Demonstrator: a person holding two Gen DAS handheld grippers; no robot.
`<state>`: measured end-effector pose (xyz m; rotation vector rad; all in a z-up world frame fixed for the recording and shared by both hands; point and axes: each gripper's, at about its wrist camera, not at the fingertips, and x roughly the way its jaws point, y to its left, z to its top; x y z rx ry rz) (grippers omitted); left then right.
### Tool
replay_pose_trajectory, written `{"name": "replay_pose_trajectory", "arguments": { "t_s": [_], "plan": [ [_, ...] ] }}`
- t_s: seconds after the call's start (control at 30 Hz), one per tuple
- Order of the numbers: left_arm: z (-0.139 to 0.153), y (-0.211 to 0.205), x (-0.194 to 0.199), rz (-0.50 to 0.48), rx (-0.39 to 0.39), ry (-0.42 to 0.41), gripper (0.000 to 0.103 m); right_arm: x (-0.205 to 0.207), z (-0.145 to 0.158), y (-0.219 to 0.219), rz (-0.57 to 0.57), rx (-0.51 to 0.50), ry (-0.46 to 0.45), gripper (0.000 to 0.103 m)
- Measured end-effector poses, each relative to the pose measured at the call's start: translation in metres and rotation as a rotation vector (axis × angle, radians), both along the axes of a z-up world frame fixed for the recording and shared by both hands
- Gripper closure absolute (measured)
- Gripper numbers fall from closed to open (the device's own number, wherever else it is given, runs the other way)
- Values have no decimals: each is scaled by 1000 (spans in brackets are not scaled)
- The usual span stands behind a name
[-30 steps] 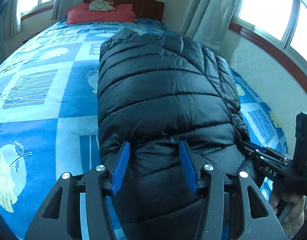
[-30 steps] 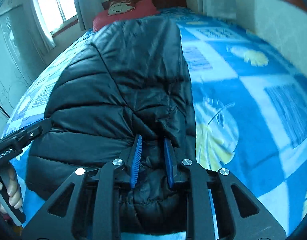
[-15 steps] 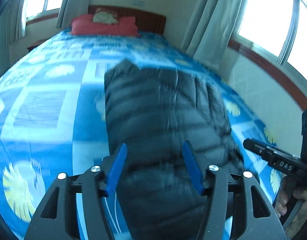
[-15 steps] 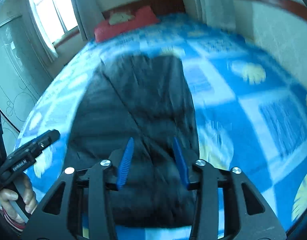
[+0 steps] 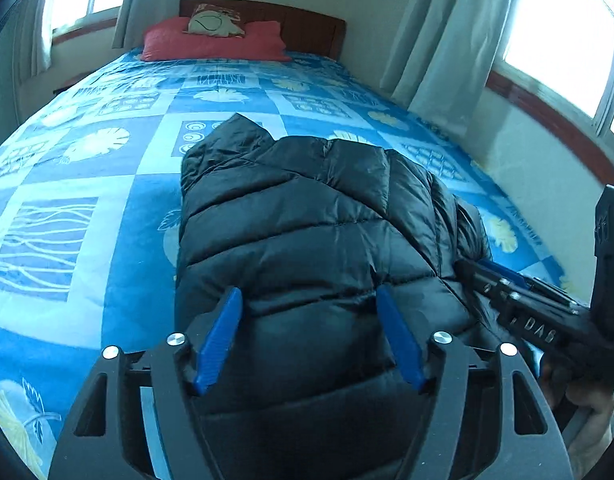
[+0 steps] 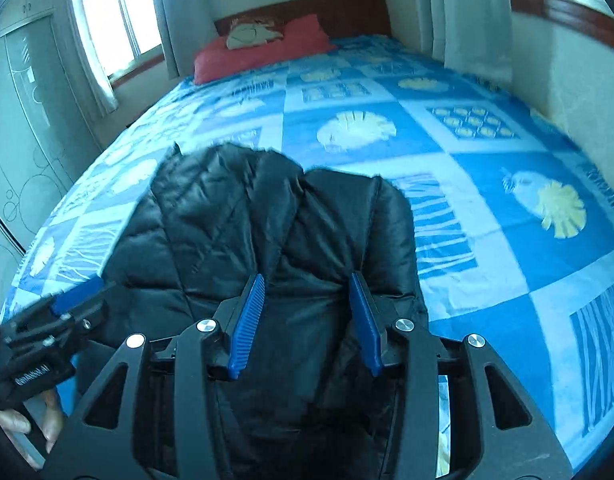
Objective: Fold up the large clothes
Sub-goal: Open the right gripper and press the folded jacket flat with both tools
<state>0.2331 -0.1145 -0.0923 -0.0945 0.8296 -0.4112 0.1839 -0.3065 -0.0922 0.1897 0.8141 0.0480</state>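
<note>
Puffer jacket (image 5: 315, 240), glossy black with quilted ridges, lies folded ahead of both spread claws, left claw (image 5: 309, 336) and right claw (image 6: 307, 316), on the patchwork bed (image 5: 87, 208).

I see a bed with a blue patterned cover (image 5: 107, 208), a folded black puffer jacket (image 5: 307, 220) near me, a red pillow (image 5: 211, 42) at its head.

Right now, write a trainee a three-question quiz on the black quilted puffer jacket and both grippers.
1. True or false: the left gripper is clamped shut on the black quilted puffer jacket.
2. The jacket lies on: A) a wooden floor, B) the blue patterned bedspread, C) a chair.
3. Fill in: the red pillow sits at the bed's ____.

Key: 1 false, both it and the right gripper are open; 2 B; 3 head.
</note>
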Motion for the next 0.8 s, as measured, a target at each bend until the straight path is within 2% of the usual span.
{"name": "replay_pose_trajectory", "arguments": {
  "t_s": [0.13, 0.37, 0.8],
  "plan": [
    [-14, -11, 13, -5, 44, 29, 28, 6, -15, 0, -11, 6, 17, 60],
    [-30, -16, 19, 2, 48, 29, 24, 11, -33, -7, -21, 60, 17, 60],
    [-43, -20, 23, 7, 55, 18, 23, 11, -41, -6, -35, 72, -3, 60]
  ]
}}
